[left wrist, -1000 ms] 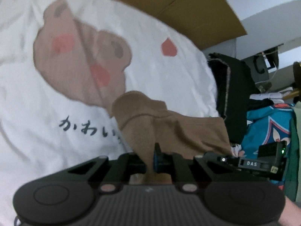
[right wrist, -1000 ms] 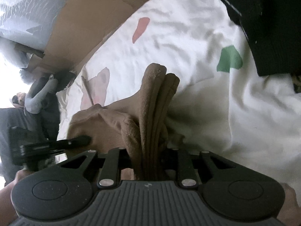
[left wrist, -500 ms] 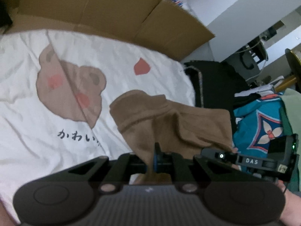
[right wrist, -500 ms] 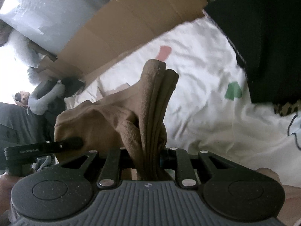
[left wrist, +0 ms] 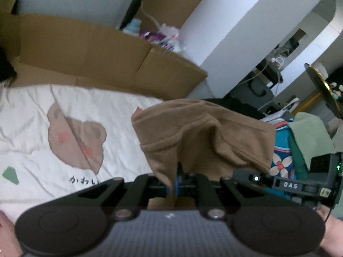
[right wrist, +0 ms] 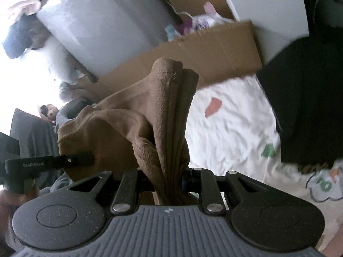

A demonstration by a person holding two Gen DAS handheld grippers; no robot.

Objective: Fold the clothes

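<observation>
We've got the brown garment (left wrist: pixel 205 132) up off the white bear-print sheet (left wrist: pixel 64 132), pinched at both ends. Our left gripper (left wrist: pixel 174 182) has its jaws nearly together on a thin edge of the cloth, which fans out toward twelve and two o'clock in that view. Our right gripper (right wrist: pixel 171 180) clamps a thick bunch of folded layers, jaws narrow around it, the bundle (right wrist: pixel 169 111) standing up toward twelve o'clock. In the right wrist view the left gripper (right wrist: pixel 49 162) shows at nine o'clock, touching the fabric. A cardboard box (left wrist: pixel 90 55) lies beyond the sheet at eleven o'clock; a black garment (right wrist: pixel 308 98) sits at three o'clock on the right.
</observation>
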